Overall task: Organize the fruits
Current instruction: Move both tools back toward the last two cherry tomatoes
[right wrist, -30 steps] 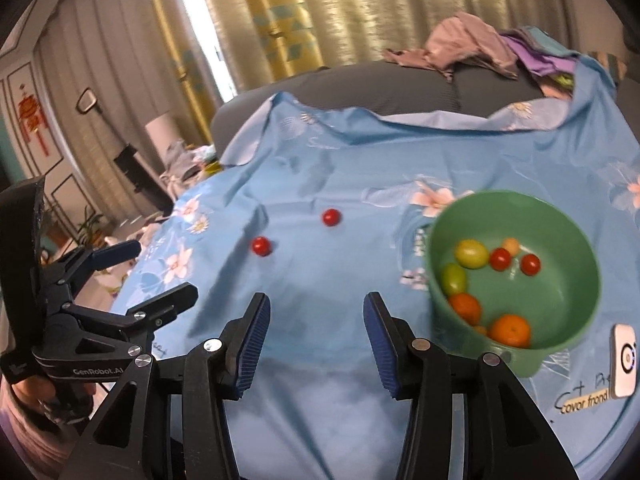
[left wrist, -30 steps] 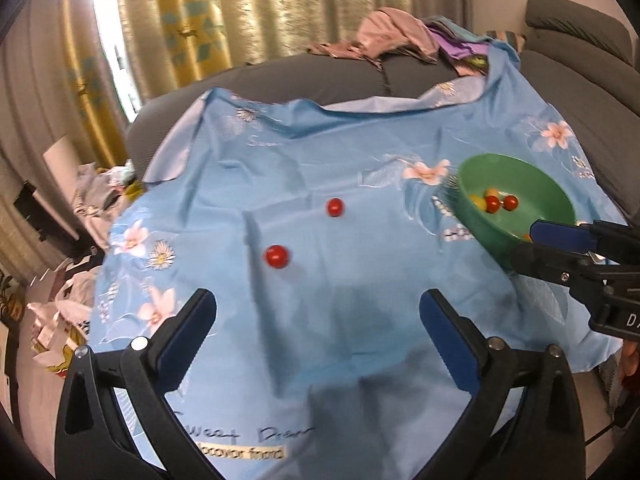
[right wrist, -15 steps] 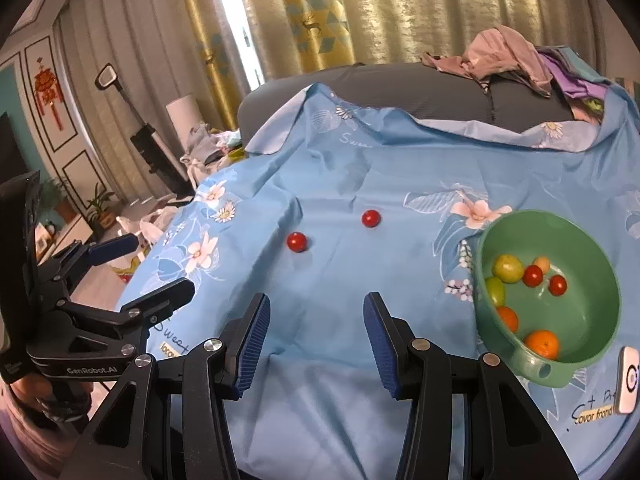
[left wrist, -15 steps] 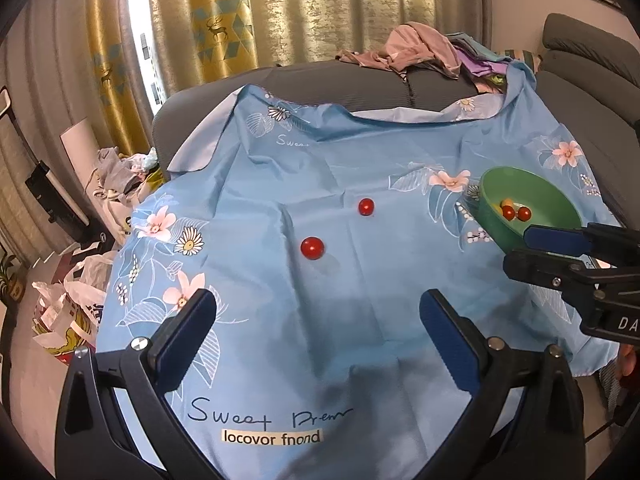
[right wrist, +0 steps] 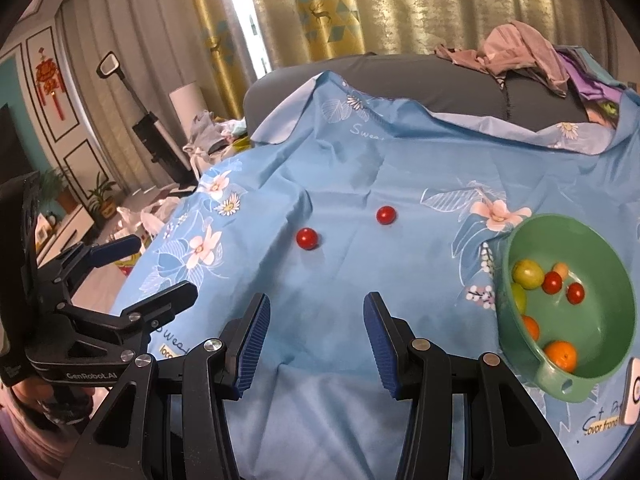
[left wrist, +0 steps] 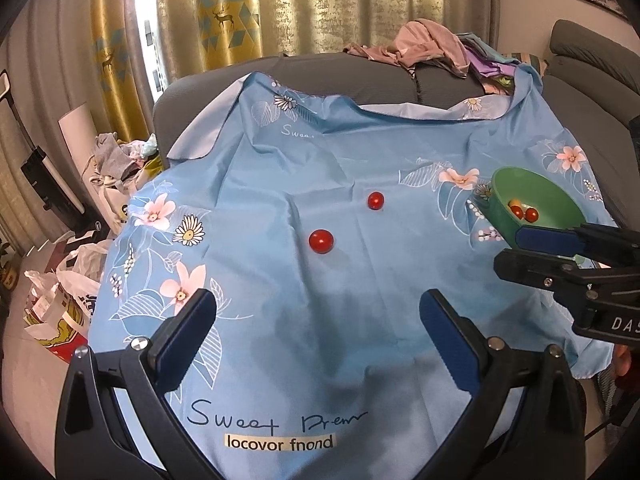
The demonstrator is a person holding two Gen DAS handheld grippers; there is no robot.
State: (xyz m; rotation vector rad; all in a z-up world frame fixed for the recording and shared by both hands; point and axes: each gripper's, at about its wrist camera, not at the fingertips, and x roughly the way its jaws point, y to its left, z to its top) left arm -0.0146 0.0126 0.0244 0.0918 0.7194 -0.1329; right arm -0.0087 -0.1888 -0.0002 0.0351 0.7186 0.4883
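Note:
Two red cherry tomatoes lie loose on the blue floral cloth: a nearer one (left wrist: 321, 241) (right wrist: 307, 238) and a farther one (left wrist: 376, 201) (right wrist: 386, 215). A green bowl (left wrist: 560, 200) (right wrist: 612, 320) at the right holds several fruits: red tomatoes, green ones and orange ones. My left gripper (left wrist: 318, 316) is open and empty, above the cloth's near edge, short of the nearer tomato. My right gripper (right wrist: 316, 320) is open and empty, left of the bowl. Each gripper shows at the side of the other's view.
The blue cloth (left wrist: 280, 160) covers the table. A grey sofa (left wrist: 360, 76) with a heap of clothes (left wrist: 432, 44) stands behind it. Bags and clutter (left wrist: 60, 292) lie on the floor at left. A white device (right wrist: 632, 392) lies by the bowl.
Both grippers have pulled back and risen from the cloth, so more of it and its printed text shows. The tomatoes and bowl have not moved. Both grippers stay open.

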